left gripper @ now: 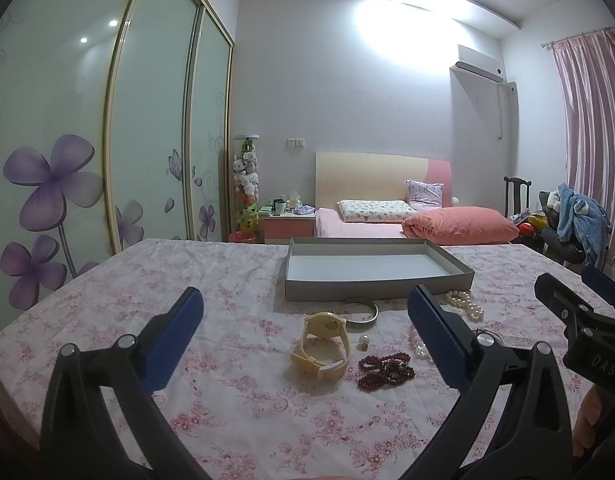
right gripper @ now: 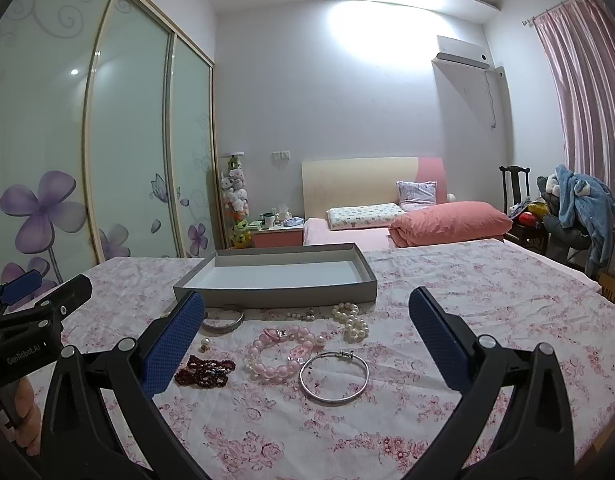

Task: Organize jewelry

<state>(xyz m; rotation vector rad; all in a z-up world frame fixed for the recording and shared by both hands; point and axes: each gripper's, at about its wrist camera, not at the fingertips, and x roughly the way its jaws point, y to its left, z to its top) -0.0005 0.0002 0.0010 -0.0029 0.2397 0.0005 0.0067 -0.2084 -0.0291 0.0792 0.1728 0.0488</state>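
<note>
On the floral desk (right gripper: 467, 300), watch (left gripper: 323, 344), bead bracelets (right gripper: 277, 350) and bangle (right gripper: 333, 376) lie near the grey tray (right gripper: 275, 294); left tool (left gripper: 303, 320) and right tool (right gripper: 307, 320) both released, holding nothing.

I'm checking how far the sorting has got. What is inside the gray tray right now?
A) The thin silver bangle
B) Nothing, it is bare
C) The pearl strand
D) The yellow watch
B: the gray tray shows only its bare white floor, while the pearl strand, yellow watch and thin silver bangle all lie on the floral cloth in front of it.
</note>
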